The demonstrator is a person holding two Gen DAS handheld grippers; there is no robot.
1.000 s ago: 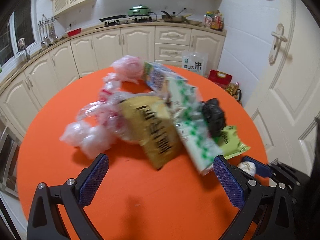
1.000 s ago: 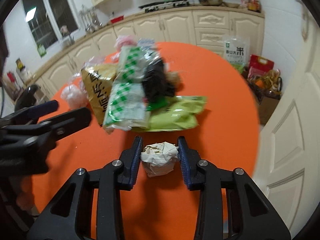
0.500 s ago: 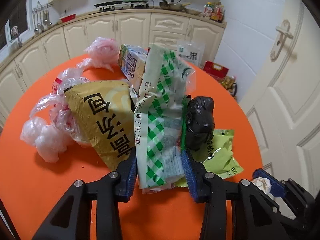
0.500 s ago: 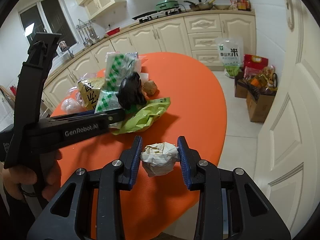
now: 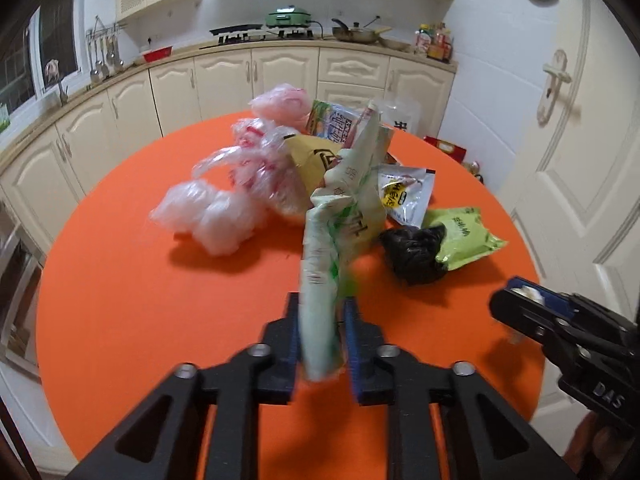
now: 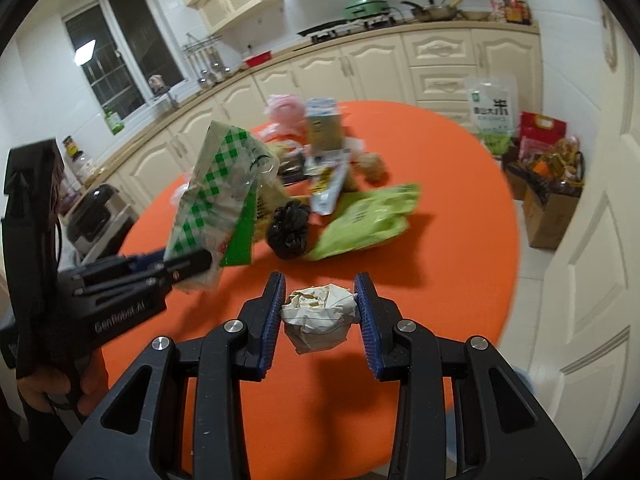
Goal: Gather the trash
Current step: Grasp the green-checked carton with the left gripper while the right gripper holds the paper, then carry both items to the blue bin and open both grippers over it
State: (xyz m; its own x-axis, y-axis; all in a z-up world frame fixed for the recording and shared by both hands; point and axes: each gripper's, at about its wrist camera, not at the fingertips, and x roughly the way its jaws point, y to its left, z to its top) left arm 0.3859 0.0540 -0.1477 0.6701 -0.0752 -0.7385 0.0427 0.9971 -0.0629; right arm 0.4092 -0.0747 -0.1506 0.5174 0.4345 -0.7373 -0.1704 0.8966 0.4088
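My left gripper (image 5: 322,320) is shut on the lower end of a green-checked plastic bag (image 5: 340,216), which hangs lifted above the orange round table (image 5: 140,280). The right wrist view shows the same bag (image 6: 224,184) rising out of the left gripper (image 6: 188,264). My right gripper (image 6: 320,304) is shut on a crumpled white paper ball (image 6: 318,316) over the table's near edge. Behind it lies the trash pile: a black bag (image 5: 416,248), a lime-green packet (image 5: 464,236), clear plastic bags (image 5: 212,216), a yellow bag (image 5: 316,156) and a white sachet (image 5: 404,196).
A pink bag (image 5: 280,100) and a carton (image 5: 332,124) lie at the pile's far side. Cream kitchen cabinets (image 5: 224,80) curve behind the table. A white door (image 5: 568,140) stands to the right. A rice bag (image 6: 490,114) and boxes (image 6: 552,184) sit on the floor.
The left gripper went from wide open to shut on the green-checked bag and pulled it up and back from the pile. The right gripper kept its hold on the paper ball.
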